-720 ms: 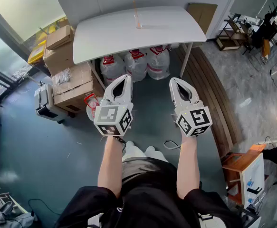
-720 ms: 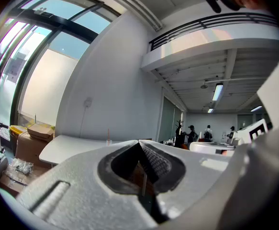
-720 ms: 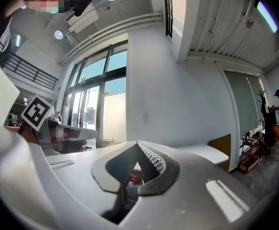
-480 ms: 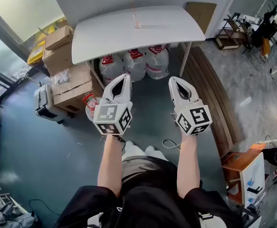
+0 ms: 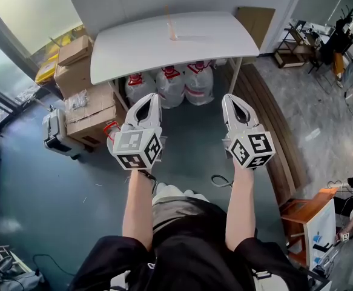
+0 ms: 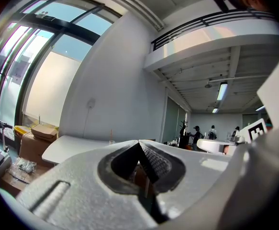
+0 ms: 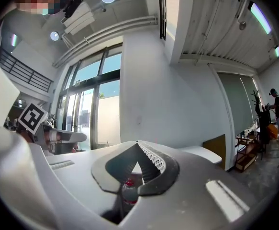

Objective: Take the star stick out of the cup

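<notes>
Just spread left tongs [image 5: 153, 97] and right tongs [image 5: 230, 97] slightly apart, both pinched empty, still far from cup [image 5: 172, 36] on desk [image 5: 215, 39].

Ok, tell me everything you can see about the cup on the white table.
The cup is small, looks clear, and is too far off for detail. It stands upright on the white table, about midway along, toward the wall side. A thin orange stick rises from it; its star can't be made out. Nothing else touches it: the left gripper and right gripper are both short of the table.
</notes>
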Demonstrator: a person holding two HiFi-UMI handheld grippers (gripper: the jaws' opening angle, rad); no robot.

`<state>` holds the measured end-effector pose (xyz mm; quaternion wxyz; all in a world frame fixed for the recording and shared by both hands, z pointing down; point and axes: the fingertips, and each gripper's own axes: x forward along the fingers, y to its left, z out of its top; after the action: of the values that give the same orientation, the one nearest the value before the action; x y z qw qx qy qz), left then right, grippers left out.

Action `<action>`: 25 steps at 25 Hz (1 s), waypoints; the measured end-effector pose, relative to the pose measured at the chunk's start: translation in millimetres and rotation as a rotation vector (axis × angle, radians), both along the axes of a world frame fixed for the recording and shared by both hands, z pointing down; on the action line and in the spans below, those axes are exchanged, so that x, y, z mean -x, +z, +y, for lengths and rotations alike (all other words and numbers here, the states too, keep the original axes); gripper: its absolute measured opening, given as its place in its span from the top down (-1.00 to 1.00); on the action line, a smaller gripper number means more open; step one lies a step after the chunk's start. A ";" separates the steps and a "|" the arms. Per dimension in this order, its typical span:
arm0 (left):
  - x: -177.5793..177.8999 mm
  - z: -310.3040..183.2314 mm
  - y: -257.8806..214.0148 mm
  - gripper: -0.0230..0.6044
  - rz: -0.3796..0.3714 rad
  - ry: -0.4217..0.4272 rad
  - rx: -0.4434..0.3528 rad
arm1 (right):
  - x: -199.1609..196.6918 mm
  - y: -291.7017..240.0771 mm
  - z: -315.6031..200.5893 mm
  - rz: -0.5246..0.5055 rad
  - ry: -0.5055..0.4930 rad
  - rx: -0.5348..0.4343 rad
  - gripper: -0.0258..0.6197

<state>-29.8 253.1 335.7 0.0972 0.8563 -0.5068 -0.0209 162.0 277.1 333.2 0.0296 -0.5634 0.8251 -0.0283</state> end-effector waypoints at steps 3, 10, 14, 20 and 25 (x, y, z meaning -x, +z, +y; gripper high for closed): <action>7.9 2.0 -2.5 0.92 0.005 -0.017 -0.006 | 3.1 0.4 -0.8 -0.002 -0.023 -0.001 0.90; 28.8 3.2 -15.3 0.92 0.021 -0.072 -0.029 | 11.1 1.5 -7.4 -0.006 -0.064 0.010 0.90; 31.4 -1.9 -20.5 0.92 0.010 -0.075 -0.042 | 21.1 1.9 -14.4 0.001 -0.091 0.009 0.90; 23.9 -13.3 -32.9 0.92 0.016 -0.073 -0.063 | 7.1 -5.1 -23.9 0.005 -0.087 0.006 0.90; 22.2 -28.0 -32.9 0.92 0.039 -0.068 -0.073 | 2.2 -3.7 -38.2 0.024 -0.078 0.001 0.90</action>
<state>-52.1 225.1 302.8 0.0748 0.8411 -0.5324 -0.0593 159.9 238.9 329.4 0.0182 -0.5312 0.8468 -0.0228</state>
